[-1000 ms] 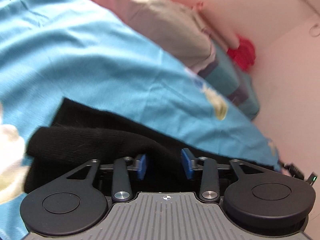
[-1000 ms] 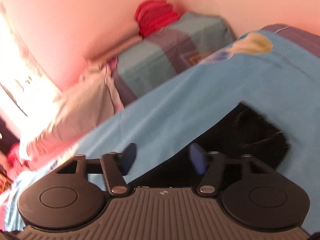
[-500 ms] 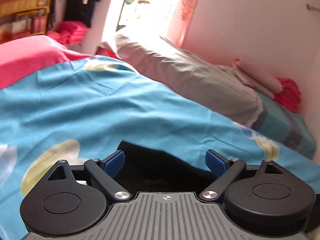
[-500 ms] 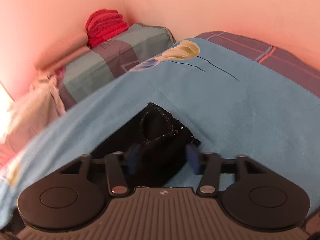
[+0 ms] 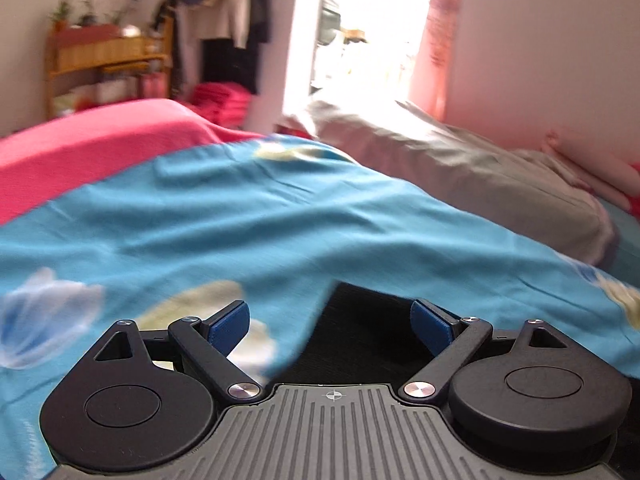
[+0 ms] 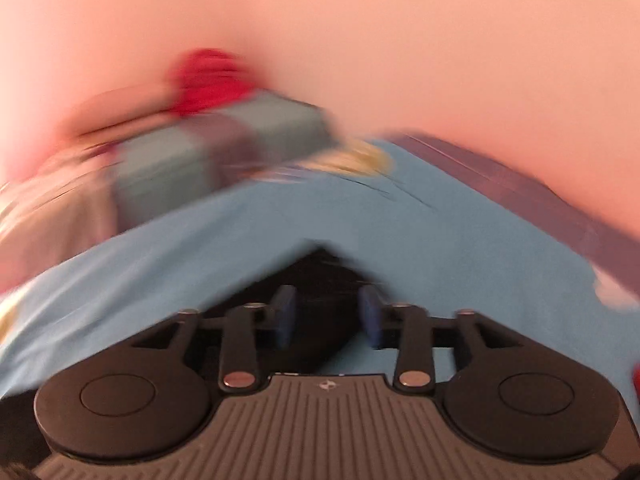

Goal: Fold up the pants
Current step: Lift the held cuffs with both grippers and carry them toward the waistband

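Left gripper (image 5: 331, 325): jaws wide, nothing between the pads; only a corner of the black pants (image 5: 368, 336) lies below and ahead of it.

Right gripper (image 6: 327, 318): jaws have just been opening, now about half apart. Dark cloth sits in the gap; the view is blurred, but the pads look clear of it.

Pants rest on the blue flowered bedsheet (image 5: 280, 220), close under both grippers. They look bunched into a compact dark piece with one pointed corner. Judgement: at least one fold laid and released; whether more folds remain I cannot tell, since most of the garment is hidden.
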`<act>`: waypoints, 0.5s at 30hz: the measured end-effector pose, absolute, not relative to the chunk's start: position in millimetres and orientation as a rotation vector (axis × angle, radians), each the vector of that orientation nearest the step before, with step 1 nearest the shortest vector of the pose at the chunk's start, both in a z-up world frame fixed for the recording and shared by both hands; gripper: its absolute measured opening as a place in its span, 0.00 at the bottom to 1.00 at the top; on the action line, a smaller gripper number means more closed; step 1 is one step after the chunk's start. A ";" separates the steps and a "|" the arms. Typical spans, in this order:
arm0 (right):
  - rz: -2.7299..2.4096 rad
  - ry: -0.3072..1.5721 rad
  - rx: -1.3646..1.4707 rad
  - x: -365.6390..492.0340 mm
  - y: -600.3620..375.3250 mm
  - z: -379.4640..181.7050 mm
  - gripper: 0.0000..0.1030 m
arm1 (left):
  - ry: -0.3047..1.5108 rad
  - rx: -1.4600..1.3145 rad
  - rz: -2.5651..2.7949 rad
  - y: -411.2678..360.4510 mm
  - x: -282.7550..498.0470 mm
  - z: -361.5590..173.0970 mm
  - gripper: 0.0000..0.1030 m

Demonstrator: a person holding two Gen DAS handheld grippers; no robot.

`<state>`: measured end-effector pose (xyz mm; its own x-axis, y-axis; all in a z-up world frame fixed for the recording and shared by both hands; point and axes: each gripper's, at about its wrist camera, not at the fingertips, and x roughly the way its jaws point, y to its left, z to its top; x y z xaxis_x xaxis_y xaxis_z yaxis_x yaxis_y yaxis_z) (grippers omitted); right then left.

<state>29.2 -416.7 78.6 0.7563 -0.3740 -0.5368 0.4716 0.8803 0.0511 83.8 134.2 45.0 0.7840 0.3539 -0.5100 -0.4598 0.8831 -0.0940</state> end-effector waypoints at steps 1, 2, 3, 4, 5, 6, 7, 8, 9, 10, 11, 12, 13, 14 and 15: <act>-0.347 0.548 0.119 36.2 -382.9 82.8 0.57 | 0.487 -0.222 0.504 141.7 80.2 48.1 1.00; -0.217 0.554 0.048 43.8 -343.0 85.8 0.57 | 0.474 -0.229 0.559 150.4 77.3 50.3 1.00; -0.093 0.563 -0.010 50.1 -304.8 87.4 0.58 | 0.465 -0.237 0.597 158.5 73.2 53.4 1.00; 0.033 0.570 -0.063 54.9 -267.2 88.1 0.58 | 0.462 -0.244 0.636 168.2 70.1 54.8 1.00; 0.146 0.571 -0.110 57.7 -232.0 88.0 0.58 | 0.464 -0.249 0.675 176.6 67.7 55.3 1.00; 0.257 0.574 -0.167 60.9 -193.4 86.9 0.58 | 0.469 -0.257 0.715 185.5 66.3 54.8 1.00; 0.356 0.574 -0.227 63.7 -156.6 85.0 0.58 | 0.481 -0.271 0.747 194.3 65.4 53.7 1.00; 0.442 0.568 -0.280 65.8 -122.1 82.7 0.58 | 0.495 -0.296 0.763 203.1 64.6 52.6 1.00; 0.517 0.560 -0.331 68.7 -89.5 80.0 0.58 | 0.507 -0.323 0.764 208.7 64.7 50.6 1.00; 0.578 0.547 -0.378 72.7 -60.1 77.1 0.58 | 0.516 -0.351 0.756 214.1 64.4 48.7 1.00; 0.624 0.536 -0.417 79.7 -32.0 73.8 0.58 | 0.523 -0.370 0.747 216.6 65.1 46.8 1.00; 0.659 0.536 -0.439 89.5 -5.0 69.8 0.58 | 0.526 -0.378 0.743 217.9 65.4 45.7 1.00; 0.687 0.542 -0.443 102.1 14.7 66.8 0.58 | 0.526 -0.376 0.744 217.6 65.4 45.8 1.00; 0.711 0.546 -0.438 110.6 33.0 63.2 0.58 | 0.525 -0.369 0.745 216.5 65.7 46.4 1.00; 0.727 0.557 -0.420 123.2 49.2 57.4 0.58 | 0.523 -0.365 0.745 215.5 65.2 47.2 1.00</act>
